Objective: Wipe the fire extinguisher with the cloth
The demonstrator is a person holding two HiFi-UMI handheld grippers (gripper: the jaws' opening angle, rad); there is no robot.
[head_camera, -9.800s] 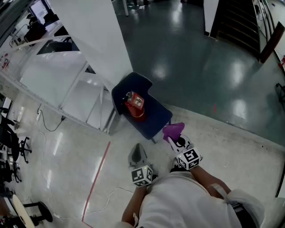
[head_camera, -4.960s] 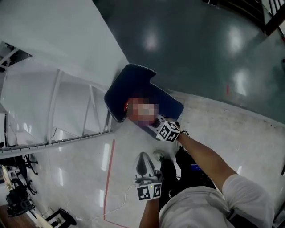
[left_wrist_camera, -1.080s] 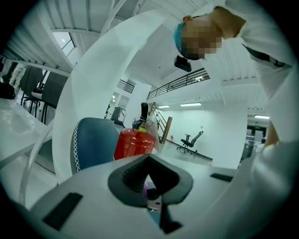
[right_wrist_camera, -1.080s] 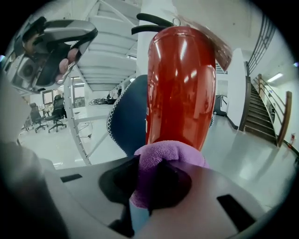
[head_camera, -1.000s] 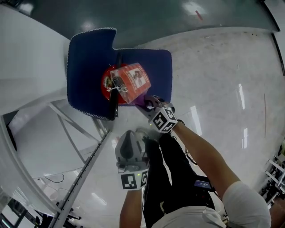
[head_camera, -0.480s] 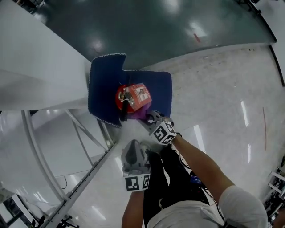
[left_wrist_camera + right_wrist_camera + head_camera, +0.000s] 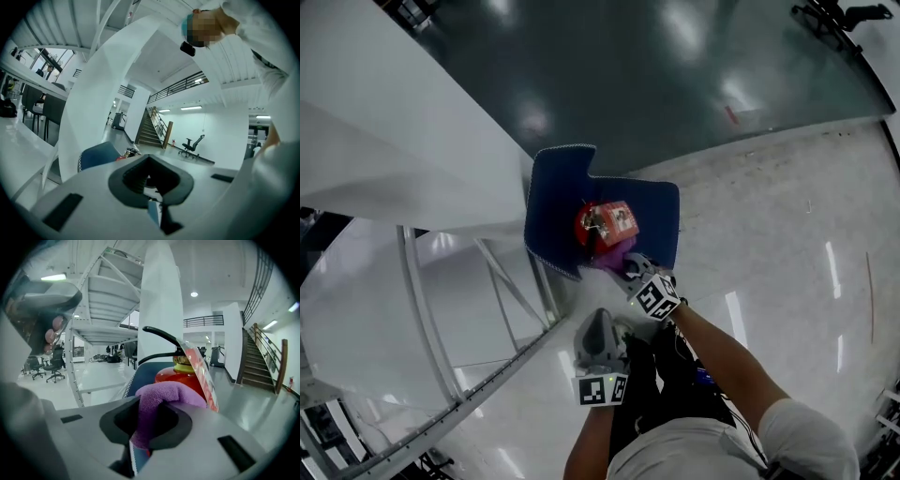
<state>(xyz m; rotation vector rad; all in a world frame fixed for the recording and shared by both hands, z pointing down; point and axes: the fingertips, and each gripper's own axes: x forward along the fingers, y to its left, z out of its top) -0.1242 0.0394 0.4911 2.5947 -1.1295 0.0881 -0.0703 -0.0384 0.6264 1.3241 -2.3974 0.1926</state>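
Red fire extinguisher [image 7: 602, 225] is sitting on the blue chair [image 7: 661, 202] mid-frame. We're dragging the purple cloth [image 7: 164, 397] higher up its side, right gripper [image 7: 630, 269] clamping it, left gripper [image 7: 598, 323] closed and empty. Guessing we're finishing this wipe.

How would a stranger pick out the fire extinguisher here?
Find the white staircase, then the blue padded chair beside it. On it stands the red metal fire extinguisher with a black lever handle, the only red thing on the chair, next to a purple terry cloth.
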